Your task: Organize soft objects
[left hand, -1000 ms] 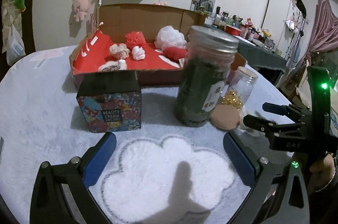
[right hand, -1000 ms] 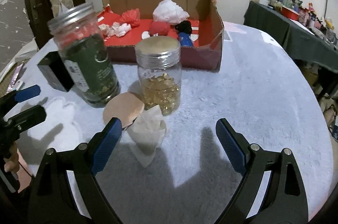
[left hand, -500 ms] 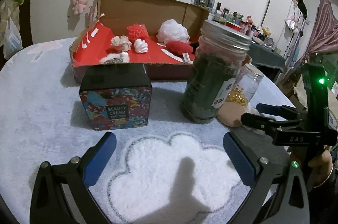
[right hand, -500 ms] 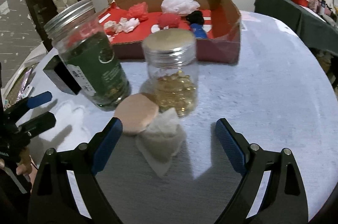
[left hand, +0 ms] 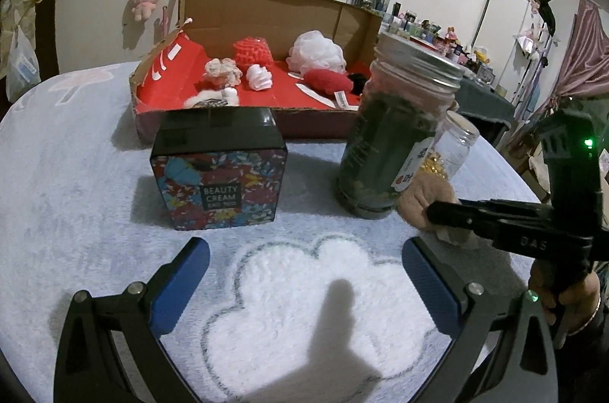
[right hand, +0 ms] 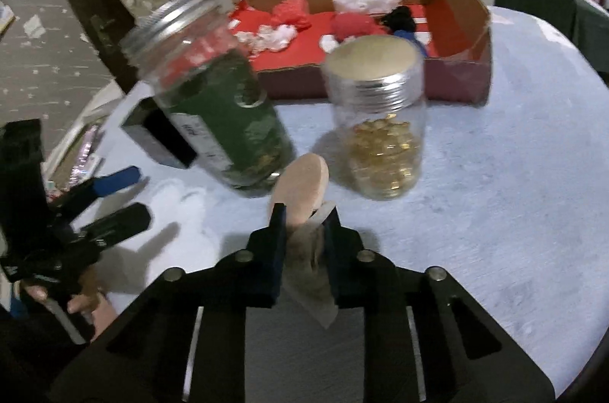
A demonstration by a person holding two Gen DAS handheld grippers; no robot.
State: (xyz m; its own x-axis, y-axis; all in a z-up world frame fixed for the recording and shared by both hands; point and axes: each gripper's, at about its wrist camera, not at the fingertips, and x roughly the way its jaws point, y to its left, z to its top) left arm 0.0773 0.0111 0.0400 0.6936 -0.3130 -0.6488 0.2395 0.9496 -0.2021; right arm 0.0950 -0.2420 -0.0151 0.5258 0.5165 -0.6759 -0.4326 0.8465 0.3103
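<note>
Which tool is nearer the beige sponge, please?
Right. The right tool is closing on the sponge; the left tool hangs open beside it, apart.

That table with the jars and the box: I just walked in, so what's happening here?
A person is sorting soft things into the red-lined cardboard box. The right hand-held gripper is closing on a peach sponge pad and a crumpled tissue beside the two jars. The left hand-held gripper hangs open over the fluffy table cover, holding nothing.
</note>
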